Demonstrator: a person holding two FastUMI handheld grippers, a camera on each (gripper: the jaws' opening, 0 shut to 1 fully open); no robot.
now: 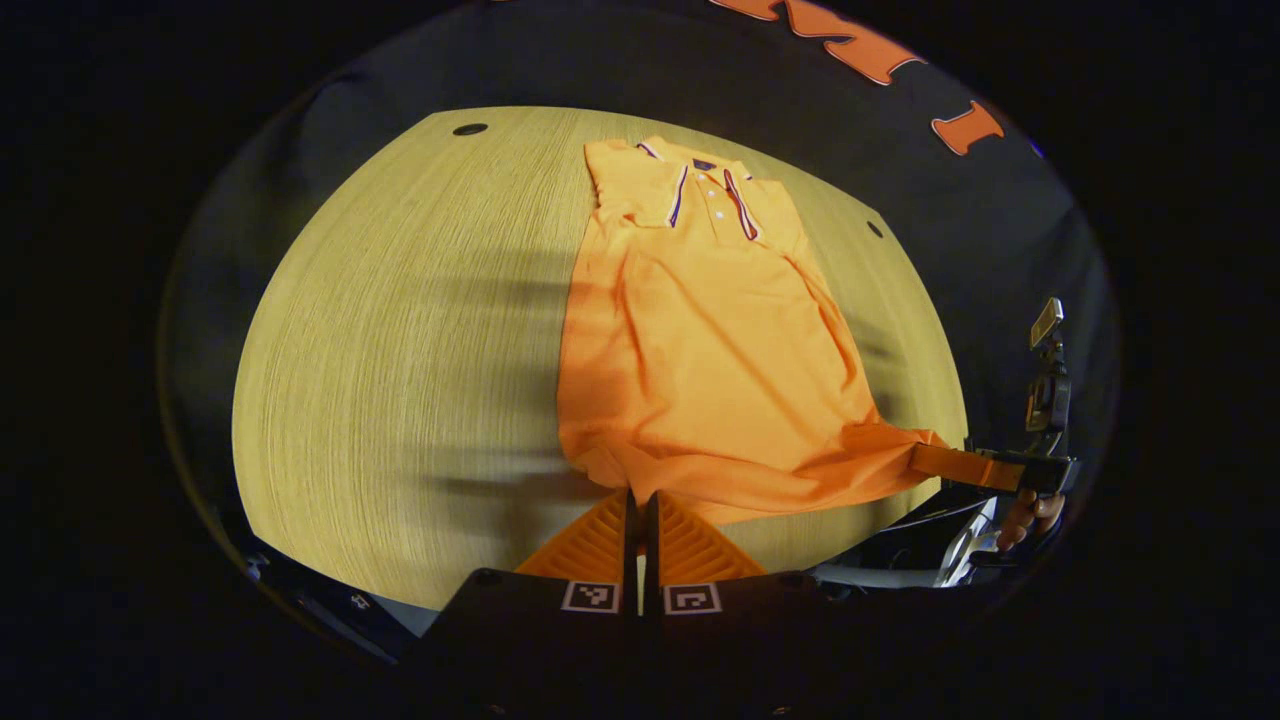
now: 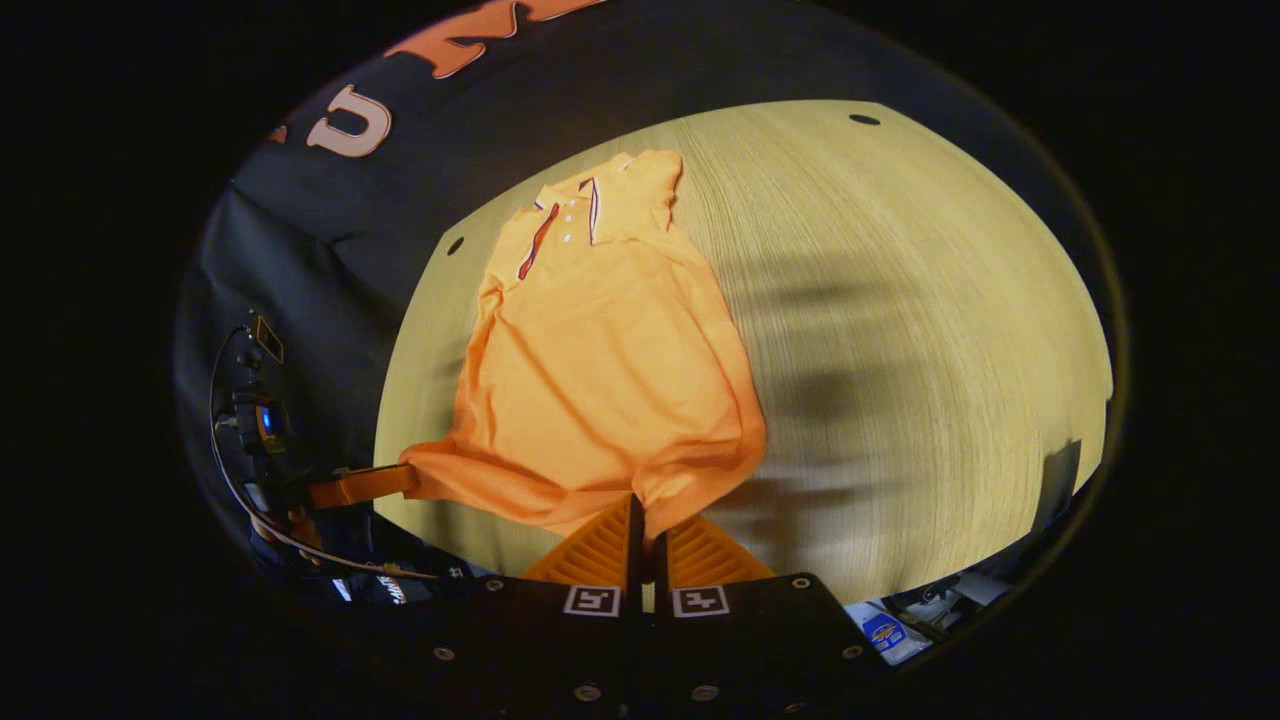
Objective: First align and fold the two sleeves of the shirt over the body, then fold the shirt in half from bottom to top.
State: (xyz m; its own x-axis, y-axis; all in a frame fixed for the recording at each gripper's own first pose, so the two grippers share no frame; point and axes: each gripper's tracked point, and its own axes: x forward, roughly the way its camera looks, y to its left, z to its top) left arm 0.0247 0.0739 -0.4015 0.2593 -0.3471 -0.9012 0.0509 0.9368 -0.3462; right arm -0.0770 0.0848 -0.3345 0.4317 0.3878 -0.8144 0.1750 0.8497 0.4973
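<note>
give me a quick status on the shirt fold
Left gripper and right gripper both shut on the shirt hem corners. Sleeves already folded in, bottom edge lifting. Table ahead unobstructed.
</note>
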